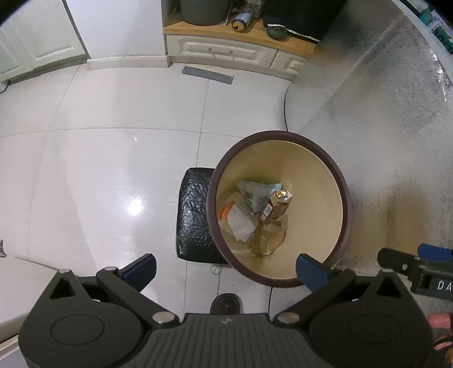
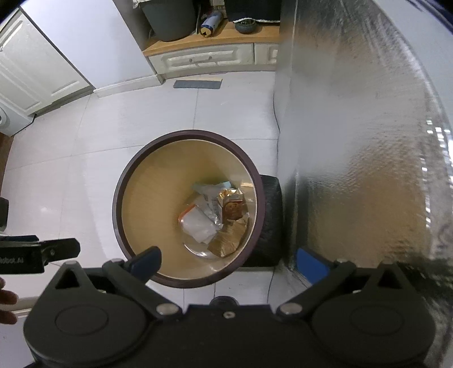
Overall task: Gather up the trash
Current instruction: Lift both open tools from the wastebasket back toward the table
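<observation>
My left gripper and right gripper both gape empty above the bin; the trash lies heaped at its bottom, right of centre.

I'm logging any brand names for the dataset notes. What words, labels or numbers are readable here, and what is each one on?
"DA", cut off by the picture's edge: on the right hand-held gripper, seen from the left wrist view.
White lettering on the left hand-held gripper: too blurred to read.
Print on the packets in the bin: too small.
Can label: unreadable.
</observation>
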`<state>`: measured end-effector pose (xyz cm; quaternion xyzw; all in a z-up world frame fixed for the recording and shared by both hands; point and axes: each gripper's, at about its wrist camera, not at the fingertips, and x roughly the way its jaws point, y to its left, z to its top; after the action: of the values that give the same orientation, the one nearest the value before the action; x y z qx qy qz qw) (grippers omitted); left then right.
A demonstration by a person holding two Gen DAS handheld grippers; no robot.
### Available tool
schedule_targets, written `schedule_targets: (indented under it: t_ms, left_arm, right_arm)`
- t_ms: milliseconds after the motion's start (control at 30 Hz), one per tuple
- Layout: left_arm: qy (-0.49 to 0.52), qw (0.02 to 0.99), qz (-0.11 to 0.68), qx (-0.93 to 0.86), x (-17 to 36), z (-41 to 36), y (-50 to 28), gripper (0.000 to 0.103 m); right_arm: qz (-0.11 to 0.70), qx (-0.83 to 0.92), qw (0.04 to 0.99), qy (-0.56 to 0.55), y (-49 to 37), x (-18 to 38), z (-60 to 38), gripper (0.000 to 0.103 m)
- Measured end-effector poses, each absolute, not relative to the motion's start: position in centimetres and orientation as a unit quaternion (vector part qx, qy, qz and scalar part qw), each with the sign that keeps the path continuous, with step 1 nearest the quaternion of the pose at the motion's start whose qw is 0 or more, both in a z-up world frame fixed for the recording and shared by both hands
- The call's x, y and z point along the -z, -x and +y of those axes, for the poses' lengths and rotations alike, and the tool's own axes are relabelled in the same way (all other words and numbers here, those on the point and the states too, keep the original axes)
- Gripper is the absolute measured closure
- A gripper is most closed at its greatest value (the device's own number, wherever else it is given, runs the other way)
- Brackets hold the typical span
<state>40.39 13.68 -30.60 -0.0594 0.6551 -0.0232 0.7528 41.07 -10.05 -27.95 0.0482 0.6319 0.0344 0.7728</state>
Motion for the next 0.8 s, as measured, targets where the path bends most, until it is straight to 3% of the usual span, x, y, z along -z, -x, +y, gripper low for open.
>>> schedule_targets:
  t_ms: [800]
  left_arm:
    - [0.055, 0.822, 0.566, 0.040, 19.7, 13.3, -33.3, 0.000]
  right_arm:
    - [0.545, -0.030, 0.836, -0.051, -34.2, 16.4, -10.7, 0.000]
